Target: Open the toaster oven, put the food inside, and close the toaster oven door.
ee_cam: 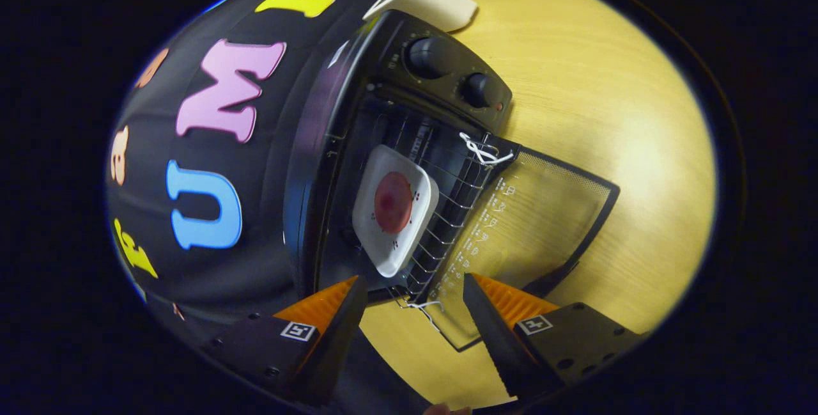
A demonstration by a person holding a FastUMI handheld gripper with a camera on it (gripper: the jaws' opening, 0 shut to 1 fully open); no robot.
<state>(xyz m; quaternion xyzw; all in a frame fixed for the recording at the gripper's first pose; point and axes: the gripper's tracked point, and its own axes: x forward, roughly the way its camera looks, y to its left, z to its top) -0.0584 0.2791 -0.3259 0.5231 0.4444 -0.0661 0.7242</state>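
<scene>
In the gripper view, the hand-held gripper [415, 313] is seen released, its fingers spread with nothing between them. Beyond them the toaster oven [409, 146] stands open on the wooden surface [607, 82], near its edge by the booth wall. The food [393, 202] is seen on a white plate [383, 249] resting on the rack inside. The glass door [537, 210] lies flat on the surface, just ahead of the fingers. Closing appears to remain: the door's free edge should be caught from beneath and swung up evenly, with the string loops [482, 149] at the hinges avoided.

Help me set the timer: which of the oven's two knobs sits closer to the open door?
The smaller knob, beside the small indicator light; the larger knob sits farther away.
</scene>
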